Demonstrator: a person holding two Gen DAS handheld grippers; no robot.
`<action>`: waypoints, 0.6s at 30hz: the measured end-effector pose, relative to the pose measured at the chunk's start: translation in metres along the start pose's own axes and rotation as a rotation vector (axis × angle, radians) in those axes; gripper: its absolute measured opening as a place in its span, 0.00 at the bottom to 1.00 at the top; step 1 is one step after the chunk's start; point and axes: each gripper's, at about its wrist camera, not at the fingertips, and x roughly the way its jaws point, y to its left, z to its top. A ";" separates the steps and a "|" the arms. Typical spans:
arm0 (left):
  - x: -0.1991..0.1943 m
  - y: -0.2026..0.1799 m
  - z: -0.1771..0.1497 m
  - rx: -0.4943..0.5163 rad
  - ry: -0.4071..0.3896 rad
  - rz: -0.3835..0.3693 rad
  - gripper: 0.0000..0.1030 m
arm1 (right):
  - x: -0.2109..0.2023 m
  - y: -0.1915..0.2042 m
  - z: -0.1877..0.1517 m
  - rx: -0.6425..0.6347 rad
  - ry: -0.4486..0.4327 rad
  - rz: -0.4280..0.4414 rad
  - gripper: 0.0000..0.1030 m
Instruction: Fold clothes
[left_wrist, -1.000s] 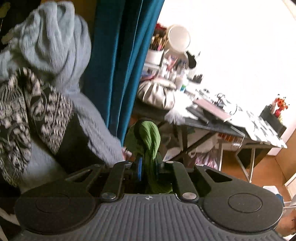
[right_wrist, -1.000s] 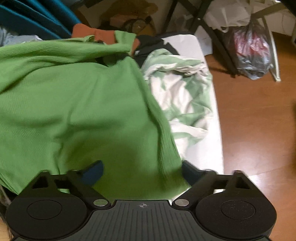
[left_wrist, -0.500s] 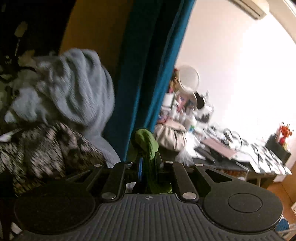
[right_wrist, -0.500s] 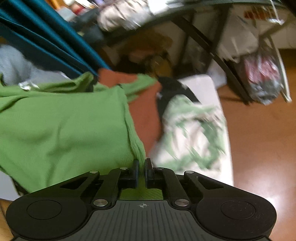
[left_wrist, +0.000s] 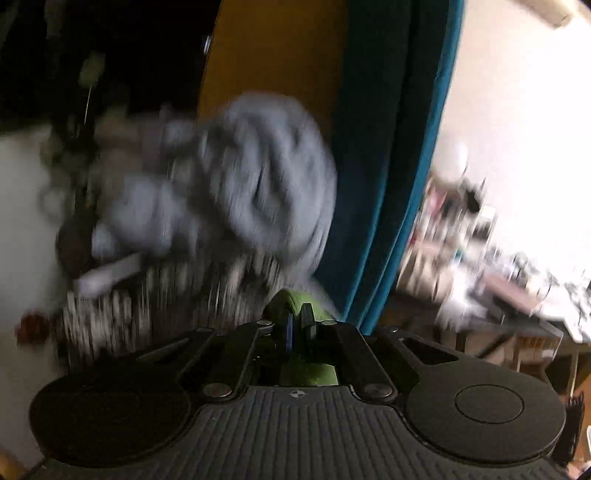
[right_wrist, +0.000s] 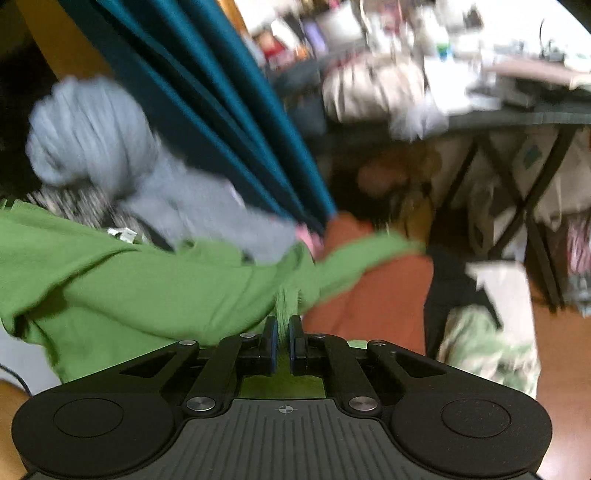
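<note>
Two grippers, one garment. Left gripper (left_wrist: 295, 325) is clamped narrow on a bunched fold of the green shirt (right_wrist: 140, 291), which pokes up just past its fingertips. Right gripper (right_wrist: 282, 334) pinches another edge of it between nearly touching pads; the rest fans out ahead and to the left of those fingers. Two separate holds likely serve to spread the cloth for a fold. Grey knit (right_wrist: 92, 133) and teal curtain (right_wrist: 221, 110) sit beyond the fingers, apart from them.
</note>
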 end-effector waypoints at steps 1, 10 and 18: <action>0.008 0.005 -0.011 -0.019 0.040 0.010 0.04 | 0.008 0.001 -0.006 0.006 0.033 -0.006 0.06; 0.034 0.041 -0.064 -0.071 0.224 0.025 0.05 | 0.040 0.023 -0.059 -0.072 0.229 -0.003 0.06; 0.061 0.051 -0.078 -0.034 0.313 0.060 0.42 | 0.042 0.017 -0.036 0.041 0.175 -0.034 0.31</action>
